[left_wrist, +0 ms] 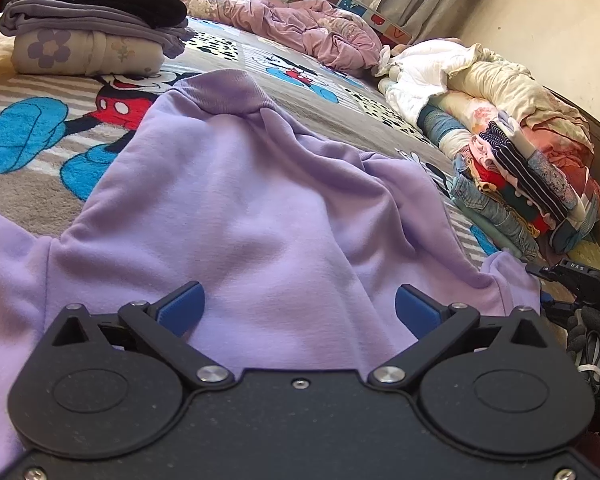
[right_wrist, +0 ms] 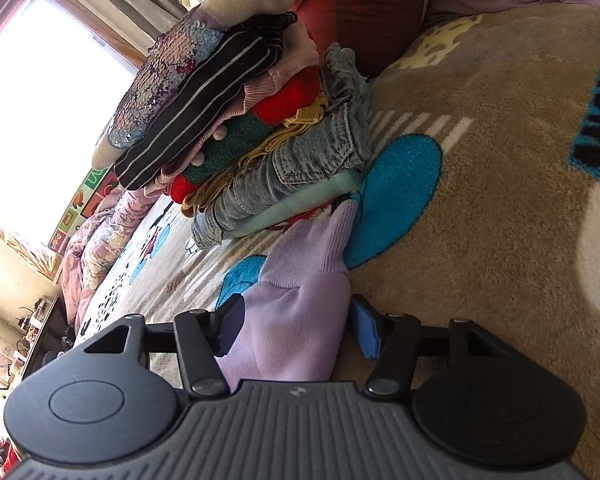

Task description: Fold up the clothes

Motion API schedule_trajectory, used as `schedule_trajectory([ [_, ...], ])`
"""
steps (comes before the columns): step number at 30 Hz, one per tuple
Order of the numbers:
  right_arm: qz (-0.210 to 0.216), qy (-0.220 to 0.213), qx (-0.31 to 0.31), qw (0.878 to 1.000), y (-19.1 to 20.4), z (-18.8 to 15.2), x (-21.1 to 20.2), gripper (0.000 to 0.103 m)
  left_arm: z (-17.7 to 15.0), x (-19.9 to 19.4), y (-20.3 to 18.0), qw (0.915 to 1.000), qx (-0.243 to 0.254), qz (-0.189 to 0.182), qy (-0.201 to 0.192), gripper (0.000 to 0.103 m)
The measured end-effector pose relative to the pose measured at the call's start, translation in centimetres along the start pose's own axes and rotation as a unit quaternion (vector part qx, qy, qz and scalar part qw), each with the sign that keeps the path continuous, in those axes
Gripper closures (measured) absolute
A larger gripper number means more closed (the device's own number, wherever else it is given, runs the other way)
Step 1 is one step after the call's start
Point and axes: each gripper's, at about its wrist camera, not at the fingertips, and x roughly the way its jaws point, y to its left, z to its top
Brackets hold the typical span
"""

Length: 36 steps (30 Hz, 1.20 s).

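The left gripper [left_wrist: 300, 307] has its jaws spread wide over the lilac sweatshirt [left_wrist: 235, 208]; the right gripper [right_wrist: 295, 330], jaws parted, straddles its sleeve [right_wrist: 300, 300] without pinching.

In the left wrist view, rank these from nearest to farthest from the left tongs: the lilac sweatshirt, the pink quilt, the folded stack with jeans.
1. Lilac sweatshirt, directly between the left tongs.
2. Folded stack with jeans, off to the right.
3. Pink quilt, far back, along the window side.

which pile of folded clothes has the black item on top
The short pile at the far left of the bed: black fur-trimmed piece over grey and floral ones. The tall pile on the right is topped by sequins and stripes.
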Motion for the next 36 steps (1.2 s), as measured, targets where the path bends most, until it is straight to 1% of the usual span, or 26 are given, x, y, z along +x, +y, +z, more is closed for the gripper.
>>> schedule_trajectory([
  [1,-0.001,0.004,-0.004,1.0,0.1,0.0,0.3,0.083,0.0,0.0,0.0,1.0,0.0,0.0,0.0,0.001],
  [2,-0.001,0.007,-0.012,1.0,0.3,-0.1,0.5,0.089,0.0,0.0,0.0,1.0,0.001,0.0,0.0,0.001],
  [4,0.003,-0.002,-0.024,1.0,0.8,-0.3,0.3,0.092,0.0,0.0,0.0,1.0,0.002,0.0,0.0,0.001],
  [7,0.01,-0.02,-0.032,0.999,1.2,-0.3,-0.7,0.093,-0.1,0.0,0.0,1.0,0.004,0.001,-0.001,0.001],
  [13,0.016,-0.06,-0.032,0.998,1.1,0.6,-4.4,0.094,-0.1,0.0,-0.1,1.0,0.007,0.002,-0.002,0.001],
  [18,0.005,-0.075,-0.032,0.997,-0.3,0.9,-6.8,0.094,-0.1,0.0,-0.1,1.0,0.008,0.003,-0.002,0.001],
  [22,-0.013,-0.072,-0.03,0.997,-1.3,0.8,-7.1,0.094,-0.2,0.1,-0.1,0.9999,0.011,0.005,-0.003,0.001],
  [24,-0.019,-0.063,-0.031,0.997,-1.6,0.8,-6.7,0.094,-0.2,0.1,-0.2,0.9999,0.013,0.006,-0.003,0.001],
  [28,-0.058,-0.037,-0.072,0.995,-0.9,0.5,-5.3,0.093,-0.2,0.2,-0.2,0.9999,0.015,0.007,-0.003,0.001],
  [30,-0.085,-0.032,-0.09,0.992,-0.5,0.4,-4.9,0.085,-0.2,0.2,-0.2,0.9999,0.015,0.007,-0.003,0.001],
  [31,-0.099,-0.03,-0.099,0.99,-0.3,0.4,-4.8,0.083,-0.1,0.2,-0.2,0.9999,0.015,0.007,-0.002,0.001],
  [33,-0.117,-0.043,-0.108,0.986,0.0,0.4,-5.2,0.078,-0.1,0.2,-0.2,0.9999,0.014,0.007,-0.002,0.001],
  [34,-0.126,-0.053,-0.115,0.984,0.2,0.3,-5.6,0.072,-0.1,0.2,-0.2,0.9999,0.015,0.008,-0.002,0.001],
  [36,-0.14,-0.071,-0.134,0.979,0.8,0.1,-6.5,0.071,0.0,-0.1,0.0,0.9999,0.008,0.006,-0.007,0.001],
])
